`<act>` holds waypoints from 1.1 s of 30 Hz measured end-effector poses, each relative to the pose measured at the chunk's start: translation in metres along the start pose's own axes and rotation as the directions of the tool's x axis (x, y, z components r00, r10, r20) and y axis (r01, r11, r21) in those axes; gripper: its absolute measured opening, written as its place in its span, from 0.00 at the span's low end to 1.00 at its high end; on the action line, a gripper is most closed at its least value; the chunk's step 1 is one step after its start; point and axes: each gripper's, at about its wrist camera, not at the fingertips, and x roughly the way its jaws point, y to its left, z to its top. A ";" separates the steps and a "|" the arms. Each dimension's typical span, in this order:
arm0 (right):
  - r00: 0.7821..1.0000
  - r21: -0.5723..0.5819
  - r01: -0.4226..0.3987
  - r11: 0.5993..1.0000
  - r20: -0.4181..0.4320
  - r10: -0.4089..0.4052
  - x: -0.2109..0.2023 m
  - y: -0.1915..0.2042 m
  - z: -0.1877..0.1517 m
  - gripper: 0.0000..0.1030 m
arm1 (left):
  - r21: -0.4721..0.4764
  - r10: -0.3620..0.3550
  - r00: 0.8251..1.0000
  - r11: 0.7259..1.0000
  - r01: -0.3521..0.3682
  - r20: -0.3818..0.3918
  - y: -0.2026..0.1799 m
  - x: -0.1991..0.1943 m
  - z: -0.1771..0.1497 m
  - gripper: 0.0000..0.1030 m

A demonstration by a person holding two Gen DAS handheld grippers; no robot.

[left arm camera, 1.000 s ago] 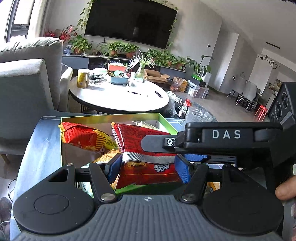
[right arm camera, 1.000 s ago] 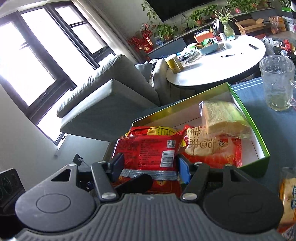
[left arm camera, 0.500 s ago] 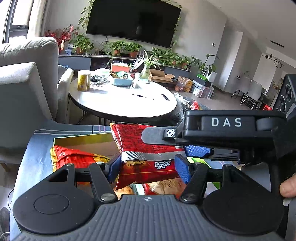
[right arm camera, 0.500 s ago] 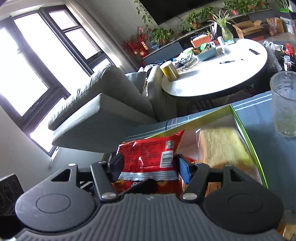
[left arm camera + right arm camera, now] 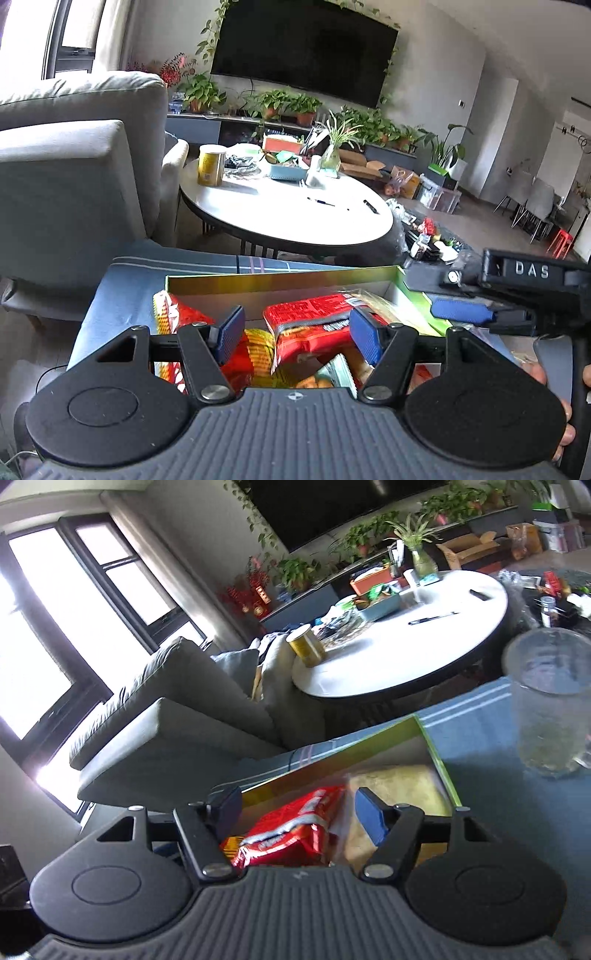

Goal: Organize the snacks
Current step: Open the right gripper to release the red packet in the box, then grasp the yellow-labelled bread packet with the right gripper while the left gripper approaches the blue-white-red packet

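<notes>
left wrist: low behind its fingers, close over box [image 5: 280,282], facing round table [image 5: 288,218] and TV [image 5: 303,51] | right wrist: same nearness, facing window [image 5: 33,635] and sofa [image 5: 177,716] | shared: box, round table, sofa

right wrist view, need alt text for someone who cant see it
The right tool, jaws opening, hovers over a red foil snack packet lying in a green-rimmed cardboard box beside a clear-wrapped yellow cake. A clear glass mug stands on the blue cloth to the right.
</notes>
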 end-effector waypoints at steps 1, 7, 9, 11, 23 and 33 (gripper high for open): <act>1.000 0.011 -0.002 1.000 -0.004 0.002 -0.005 -0.001 -0.002 0.39 | -0.002 -0.002 1.000 1.000 0.002 0.006 0.000 -0.008 -0.002 0.59; 1.000 -0.011 0.011 1.000 -0.024 -0.011 -0.040 -0.003 -0.022 0.43 | 0.006 0.024 0.998 1.000 -0.025 0.054 0.005 -0.058 -0.023 0.63; 0.999 -0.021 0.008 1.000 -0.031 -0.008 -0.053 -0.003 -0.033 0.44 | -0.003 0.033 0.998 0.999 -0.033 0.053 0.009 -0.075 -0.035 0.64; 0.999 -0.031 0.007 1.000 -0.036 -0.008 -0.064 -0.004 -0.042 0.46 | -0.013 0.049 0.998 0.999 -0.048 0.049 0.015 -0.087 -0.046 0.66; 0.999 -0.071 0.029 0.997 -0.038 -0.031 -0.123 -0.016 -0.098 0.58 | -0.058 0.150 0.989 0.987 -0.151 -0.015 0.034 -0.122 -0.121 0.67; 0.974 0.150 0.224 0.963 0.010 -0.228 -0.124 -0.071 -0.086 0.62 | -0.038 0.166 0.985 0.985 -0.168 -0.044 0.032 -0.113 -0.139 0.67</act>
